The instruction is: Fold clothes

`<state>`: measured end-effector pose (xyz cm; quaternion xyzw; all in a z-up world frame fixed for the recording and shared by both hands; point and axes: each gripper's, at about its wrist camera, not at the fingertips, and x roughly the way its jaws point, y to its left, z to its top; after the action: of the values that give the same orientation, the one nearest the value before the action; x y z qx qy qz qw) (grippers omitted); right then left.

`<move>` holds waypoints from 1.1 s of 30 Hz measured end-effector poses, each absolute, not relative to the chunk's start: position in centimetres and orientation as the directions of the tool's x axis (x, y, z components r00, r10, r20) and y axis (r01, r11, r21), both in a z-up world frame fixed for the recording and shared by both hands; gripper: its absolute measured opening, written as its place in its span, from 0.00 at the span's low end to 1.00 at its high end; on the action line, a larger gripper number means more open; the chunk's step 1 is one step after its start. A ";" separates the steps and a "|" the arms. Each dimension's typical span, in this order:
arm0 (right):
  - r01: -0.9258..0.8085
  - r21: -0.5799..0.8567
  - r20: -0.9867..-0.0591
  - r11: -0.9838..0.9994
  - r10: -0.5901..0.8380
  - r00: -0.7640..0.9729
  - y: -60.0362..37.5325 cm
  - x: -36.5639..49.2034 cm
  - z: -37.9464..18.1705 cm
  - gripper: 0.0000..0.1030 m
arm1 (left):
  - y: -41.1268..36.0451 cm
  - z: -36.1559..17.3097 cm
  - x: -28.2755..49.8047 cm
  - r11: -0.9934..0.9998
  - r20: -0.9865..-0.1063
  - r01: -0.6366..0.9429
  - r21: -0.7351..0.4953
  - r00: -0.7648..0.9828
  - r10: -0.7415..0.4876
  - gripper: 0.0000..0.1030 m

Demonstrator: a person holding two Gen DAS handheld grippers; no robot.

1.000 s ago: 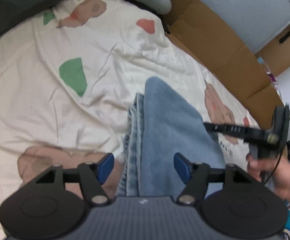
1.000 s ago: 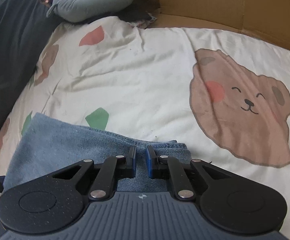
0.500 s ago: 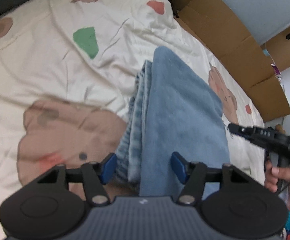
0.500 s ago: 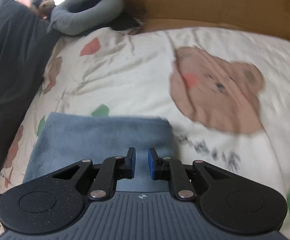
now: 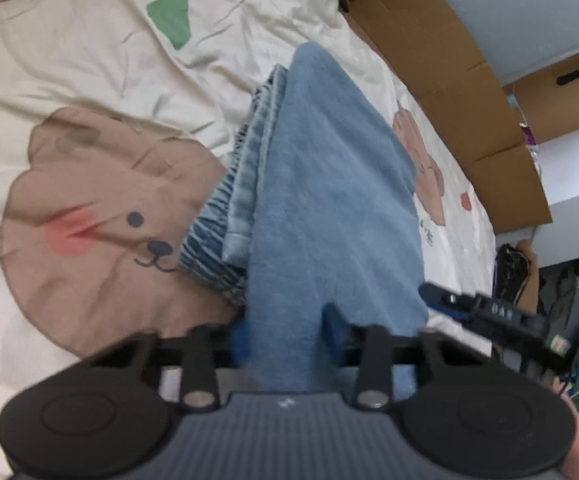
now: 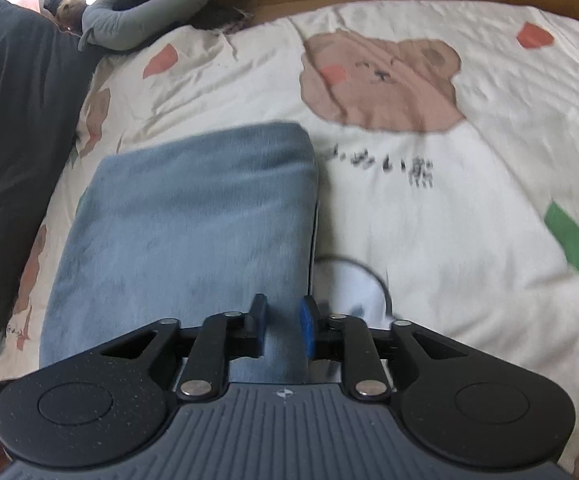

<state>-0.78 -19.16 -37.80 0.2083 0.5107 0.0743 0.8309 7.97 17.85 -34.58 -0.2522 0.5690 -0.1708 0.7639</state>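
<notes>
Straddling the near end of the folded blue jeans [image 5: 329,208], the left gripper [image 5: 287,334] has its fingers spread apart, denim between them. The right gripper [image 6: 283,328] sits over the jeans' near right edge, pads slightly parted with cloth in the gap. The jeans lie on the bear-print bedspread [image 6: 429,216]; bare bedding extends rightward, cardboard [image 5: 461,80] bordering the far side.

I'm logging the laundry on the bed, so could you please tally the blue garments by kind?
Plain blue soft garment, folded, on top: 1
Denim garment beneath it, gathered edge showing at its side: 1
Total: 2
Both lie on the bear-print bedsheet.
</notes>
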 end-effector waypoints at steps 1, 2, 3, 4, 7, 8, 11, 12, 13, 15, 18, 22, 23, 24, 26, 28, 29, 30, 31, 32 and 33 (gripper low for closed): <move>0.099 0.424 -0.821 0.900 0.336 0.462 -19.1 -1.2 -37.9 0.35 | 18.0 -34.4 7.9 0.815 -0.783 -0.023 -0.578 0.297 -0.547 0.21; 0.106 0.427 -0.822 0.898 0.337 0.459 -19.0 -1.6 -38.0 0.35 | 18.1 -34.1 7.9 0.817 -0.782 -0.014 -0.576 0.301 -0.546 0.18; 0.111 0.432 -0.822 0.895 0.339 0.458 -19.0 -2.0 -38.1 0.35 | 18.2 -33.7 8.0 0.823 -0.783 -0.002 -0.568 0.310 -0.540 0.18; 0.113 0.433 -0.822 0.894 0.341 0.456 -18.9 -2.4 -38.0 0.35 | 18.3 -33.3 8.0 0.831 -0.786 0.009 -0.556 0.320 -0.529 0.17; 0.106 0.438 -0.823 0.893 0.351 0.448 -18.3 -3.2 -37.8 0.35 | 18.8 -32.6 8.3 0.841 -0.787 0.016 -0.540 0.343 -0.512 0.16; 0.103 0.440 -0.823 0.892 0.354 0.445 -18.1 -3.5 -37.8 0.35 | 19.0 -32.6 8.5 0.841 -0.788 0.013 -0.542 0.342 -0.513 0.16; 0.095 0.445 -0.823 0.890 0.365 0.436 -17.5 -4.4 -37.6 0.35 | 19.3 -32.7 8.7 0.844 -0.789 0.008 -0.536 0.349 -0.505 0.16; 0.093 0.447 -0.823 0.890 0.368 0.433 -17.3 -4.7 -37.5 0.35 | 19.4 -32.7 8.8 0.844 -0.789 0.007 -0.536 0.352 -0.504 0.16; 0.090 0.449 -0.823 0.889 0.372 0.429 -17.1 -5.0 -37.5 0.35 | 19.5 -32.6 8.9 0.842 -0.786 0.004 -0.539 0.357 -0.505 0.16; 0.085 0.452 -0.823 0.888 0.379 0.423 -16.7 -5.6 -37.3 0.35 | 19.8 -32.5 9.0 0.837 -0.781 -0.002 -0.548 0.359 -0.511 0.16; 0.073 0.444 -0.828 0.893 0.378 0.415 -15.7 -6.6 -37.4 0.38 | 20.1 -32.4 9.1 0.845 -0.786 0.008 -0.535 0.362 -0.501 0.16; 0.051 0.432 -0.833 0.900 0.377 0.405 -15.0 -6.9 -37.8 0.40 | 20.3 -34.5 9.3 0.853 -0.802 -0.005 -0.523 0.342 -0.490 0.16; 0.043 0.428 -0.836 0.903 0.377 0.399 -14.9 -6.9 -38.1 0.41 | 20.5 -35.0 9.3 0.849 -0.802 -0.017 -0.528 0.339 -0.491 0.17; 0.049 0.434 -0.836 0.900 0.381 0.394 -15.0 -6.8 -38.3 0.41 | 20.7 -35.3 9.3 0.844 -0.799 -0.028 -0.535 0.340 -0.495 0.17; 0.075 0.450 -0.835 0.890 0.389 0.389 -15.3 -6.7 -38.4 0.43 | 20.7 -35.2 9.4 0.846 -0.800 -0.021 -0.533 0.340 -0.495 0.17; 0.073 0.446 -0.833 0.892 0.383 0.399 -15.2 -6.7 -38.1 0.43 | 20.8 -35.1 9.4 0.850 -0.803 -0.015 -0.527 0.337 -0.492 0.18; 0.070 0.442 -0.832 0.894 0.379 0.405 -15.1 -6.7 -37.9 0.43 | 20.9 -34.9 9.5 0.851 -0.806 -0.019 -0.526 0.332 -0.490 0.19; 0.065 0.439 -0.829 0.896 0.376 0.413 -15.1 -6.7 -37.7 0.44 | 21.0 -34.6 9.6 0.854 -0.810 -0.020 -0.519 0.331 -0.485 0.20; 0.068 0.440 -0.826 0.895 0.374 0.422 -15.2 -6.5 -37.6 0.44 | 21.0 -34.1 9.6 0.865 -0.818 -0.013 -0.501 0.333 -0.469 0.23; 0.074 0.443 -0.822 0.894 0.371 0.433 -15.4 -6.4 -37.5 0.44 | 20.9 -33.7 9.6 0.879 -0.829 -0.003 -0.478 0.333 -0.450 0.26; 0.087 0.448 -0.816 0.890 0.367 0.446 -15.8 -6.2 -37.4 0.44 | 20.8 -33.2 9.7 0.891 -0.839 0.008 -0.454 0.331 -0.431 0.27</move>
<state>-6.20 -15.76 -37.40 0.2185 0.5192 0.0853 0.8218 9.73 20.79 -33.20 -0.1883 0.5614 -0.1382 0.7939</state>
